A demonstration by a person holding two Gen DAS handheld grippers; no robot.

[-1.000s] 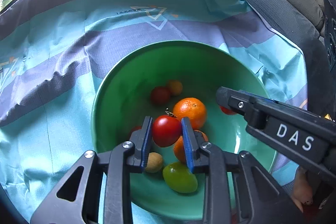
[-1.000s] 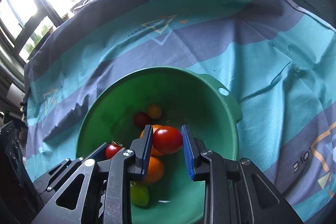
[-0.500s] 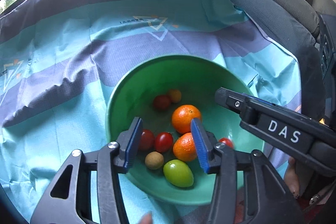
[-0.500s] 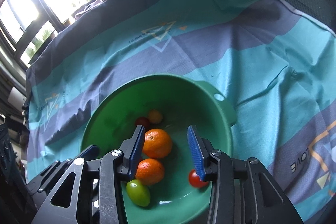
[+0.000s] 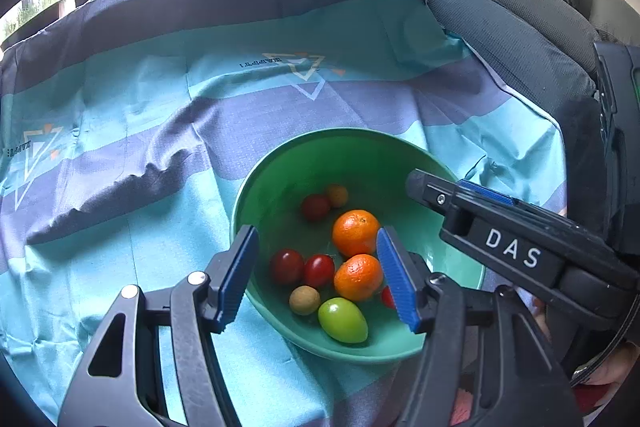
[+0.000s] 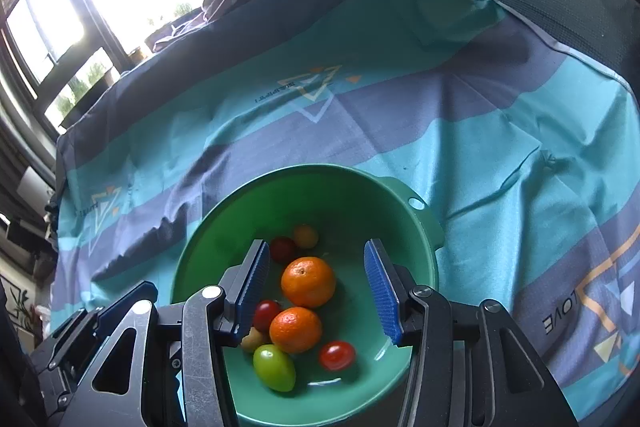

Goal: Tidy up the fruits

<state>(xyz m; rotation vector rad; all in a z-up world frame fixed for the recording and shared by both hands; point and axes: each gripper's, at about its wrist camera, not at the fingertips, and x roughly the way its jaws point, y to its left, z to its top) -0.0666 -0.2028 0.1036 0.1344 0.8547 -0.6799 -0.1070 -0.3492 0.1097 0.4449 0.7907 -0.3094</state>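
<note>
Both claws hang over the green bowl (image 5: 280, 163), jaws opening and gripping nothing: left claw (image 5: 320, 277) wide, right claw (image 6: 318, 291) narrower. Green fruit (image 5: 343, 319) at bowl's six o'clock.

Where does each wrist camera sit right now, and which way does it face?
Left wrist: above the green bowl's near-left rim, angled down; own left tongs opening, empty; right tongs' arm crossing at right.
Right wrist: above the near-right rim, angled down; own right tongs opening, empty.
Shared: bowl, oranges, striped cloth.
</note>
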